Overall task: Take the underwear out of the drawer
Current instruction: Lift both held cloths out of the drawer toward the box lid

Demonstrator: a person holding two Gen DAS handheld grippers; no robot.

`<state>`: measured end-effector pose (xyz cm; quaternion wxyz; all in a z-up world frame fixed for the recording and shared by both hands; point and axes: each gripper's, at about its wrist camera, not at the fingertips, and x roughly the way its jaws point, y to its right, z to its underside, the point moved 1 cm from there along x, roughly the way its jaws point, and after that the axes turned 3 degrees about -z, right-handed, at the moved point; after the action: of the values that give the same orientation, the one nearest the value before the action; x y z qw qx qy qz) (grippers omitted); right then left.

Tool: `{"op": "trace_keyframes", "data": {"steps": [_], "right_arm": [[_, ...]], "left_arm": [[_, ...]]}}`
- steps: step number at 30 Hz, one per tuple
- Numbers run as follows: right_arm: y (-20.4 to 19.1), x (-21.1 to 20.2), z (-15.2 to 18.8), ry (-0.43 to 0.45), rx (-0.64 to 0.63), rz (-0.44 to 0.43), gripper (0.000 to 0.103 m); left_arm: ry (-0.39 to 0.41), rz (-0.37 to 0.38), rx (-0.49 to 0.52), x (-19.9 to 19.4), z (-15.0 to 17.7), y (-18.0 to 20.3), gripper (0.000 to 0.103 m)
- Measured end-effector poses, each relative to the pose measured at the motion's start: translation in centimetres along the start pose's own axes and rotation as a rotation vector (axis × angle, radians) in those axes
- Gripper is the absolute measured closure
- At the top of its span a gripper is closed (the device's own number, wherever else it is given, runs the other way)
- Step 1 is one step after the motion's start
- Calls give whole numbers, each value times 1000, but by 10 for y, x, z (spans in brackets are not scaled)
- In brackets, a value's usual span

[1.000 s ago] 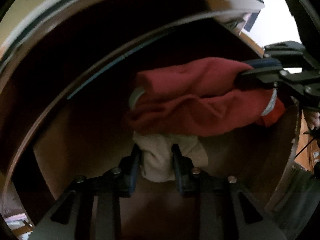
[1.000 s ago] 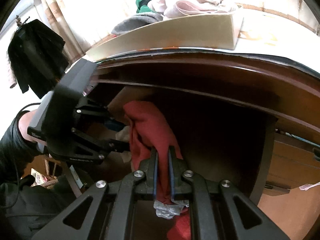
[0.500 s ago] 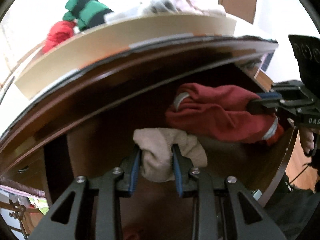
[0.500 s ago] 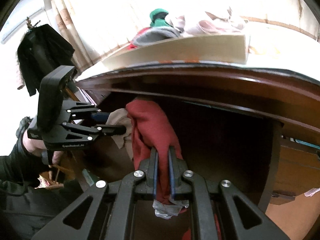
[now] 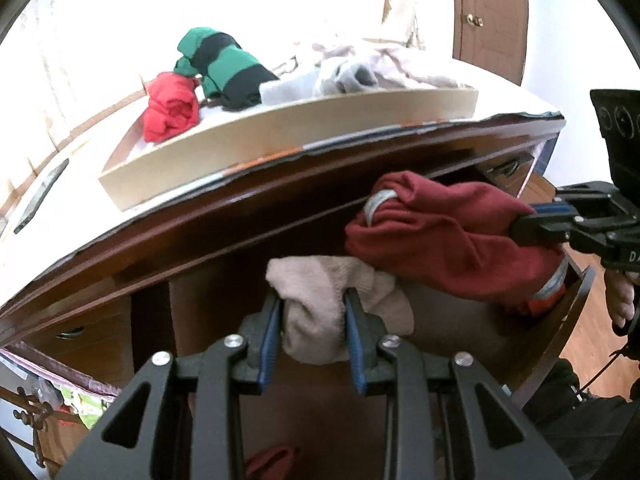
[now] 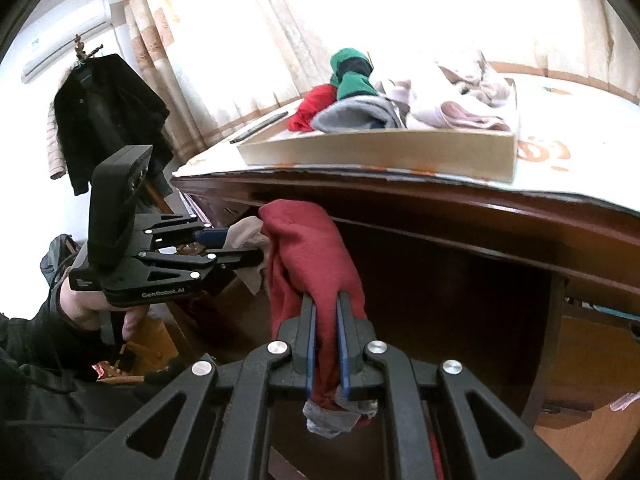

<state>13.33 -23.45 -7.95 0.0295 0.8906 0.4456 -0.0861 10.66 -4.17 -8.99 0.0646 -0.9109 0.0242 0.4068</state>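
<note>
My left gripper (image 5: 312,304) is shut on a beige piece of underwear (image 5: 320,300), held above the open dark wood drawer (image 5: 560,340). My right gripper (image 6: 325,310) is shut on dark red underwear with a grey waistband (image 6: 312,256), raised in front of the drawer opening. In the left wrist view the red underwear (image 5: 440,232) hangs to the right, pinched by the right gripper (image 5: 528,224). In the right wrist view the left gripper (image 6: 240,246) holds the beige underwear (image 6: 246,236) just left of the red one. Both garments touch.
A shallow beige tray (image 5: 280,136) sits on the dresser top with red, green-black striped, grey and pink clothes (image 5: 216,68). It also shows in the right wrist view (image 6: 380,148). A black coat (image 6: 108,112) hangs at left. More red fabric (image 5: 272,460) lies in the drawer.
Both grippers have risen out of the drawer with their garments. The dresser top and the tray have come into full view.
</note>
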Motion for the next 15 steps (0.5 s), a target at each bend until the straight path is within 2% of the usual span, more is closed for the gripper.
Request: {"op": "trace_keyframes", "data": {"steps": [15], "right_arm": [[-33,-33,-33,123,-60,-61,93]], "left_arm": [[168,-30,-31,-62,-25,-13,75]]}}
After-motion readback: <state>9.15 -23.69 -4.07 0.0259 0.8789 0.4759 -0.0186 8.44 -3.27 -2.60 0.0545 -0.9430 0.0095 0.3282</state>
